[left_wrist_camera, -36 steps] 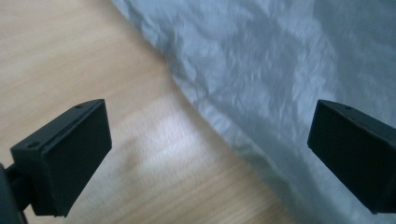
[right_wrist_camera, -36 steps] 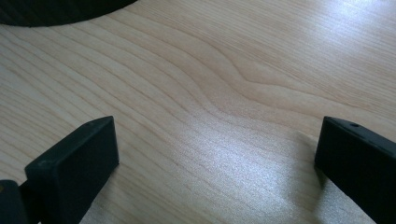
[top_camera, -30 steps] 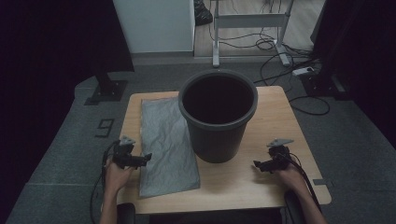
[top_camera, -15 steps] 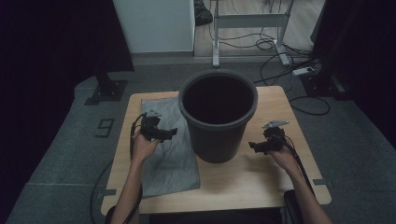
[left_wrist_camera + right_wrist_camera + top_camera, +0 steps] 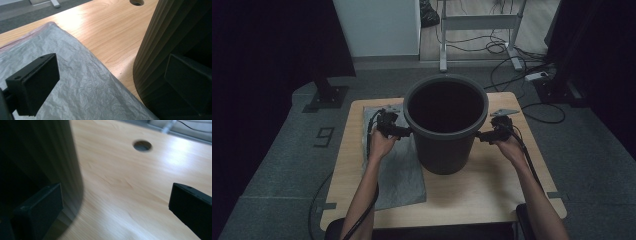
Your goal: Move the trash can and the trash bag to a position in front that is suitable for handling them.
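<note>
The upright dark bucket (image 5: 445, 125) stood between both wide-open hand-held grippers, left (image 5: 404, 131) and right (image 5: 482, 135), each level with its rim on opposite sides.

A bucket (image 5: 446, 125) stood upright near the middle of the table (image 5: 492, 190), a little toward twelve o'clock. A plastic sheet (image 5: 399, 170) lay flat on the table at the bucket's nine o'clock, running from the far edge down toward seven o'clock, with its near-side edge just beside the bucket's base. The left gripper (image 5: 404, 131) sat over the sheet at the bucket's nine o'clock, up against the wall below the rim. The right gripper (image 5: 482, 135) sat at the bucket's three o'clock, likewise against the wall. A round hole (image 5: 142, 145) lay in the tabletop beyond the right gripper. Cables (image 5: 507, 47) lay on the floor at twelve o'clock, behind the table.
</note>
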Demonstrator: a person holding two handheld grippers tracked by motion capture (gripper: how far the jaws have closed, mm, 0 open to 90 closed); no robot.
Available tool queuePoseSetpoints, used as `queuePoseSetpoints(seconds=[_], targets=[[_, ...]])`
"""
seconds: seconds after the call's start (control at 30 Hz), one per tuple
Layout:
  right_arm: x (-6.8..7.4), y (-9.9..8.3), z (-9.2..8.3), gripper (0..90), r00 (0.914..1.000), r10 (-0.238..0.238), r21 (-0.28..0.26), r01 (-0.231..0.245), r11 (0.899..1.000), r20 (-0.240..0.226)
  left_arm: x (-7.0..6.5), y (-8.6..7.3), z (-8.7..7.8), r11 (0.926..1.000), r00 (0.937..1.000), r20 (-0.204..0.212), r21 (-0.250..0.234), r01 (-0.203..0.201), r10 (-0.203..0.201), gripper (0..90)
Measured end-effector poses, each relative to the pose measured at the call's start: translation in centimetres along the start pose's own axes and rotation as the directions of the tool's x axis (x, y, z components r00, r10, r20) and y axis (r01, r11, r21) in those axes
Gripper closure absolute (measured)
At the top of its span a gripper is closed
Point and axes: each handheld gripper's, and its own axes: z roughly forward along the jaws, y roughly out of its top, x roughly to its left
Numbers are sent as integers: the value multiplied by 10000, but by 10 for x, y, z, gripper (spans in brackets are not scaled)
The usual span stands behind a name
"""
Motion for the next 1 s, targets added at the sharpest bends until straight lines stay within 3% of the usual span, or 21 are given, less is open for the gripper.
queuePoseSetpoints(seconds=[0.1,0.4,0.5,0.73,1.0], targets=[[3,2,-1,0,9984,-380,-15,381,9993,413,-3,0,-2,9997,9997,-103,73,-223,224,0],[6,-11,-19,0,9993,-283,122,280,9995,259,-26,-9,-16,9959,9960,116,188,-887,885,0],[11,-24,-35,0,9996,-243,19,242,9997,130,-42,-19,-24,9939,9937,321,200,-1080,1073,0],[25,-45,-61,13,9997,-228,-132,229,9997,21,-65,-37,-42,9897,9895,252,134,-1424,1420,0],[45,-65,-84,28,9986,-482,-369,473,9982,-234,-81,-59,-63,9903,9893,431,-54,-1391,1392,0]])
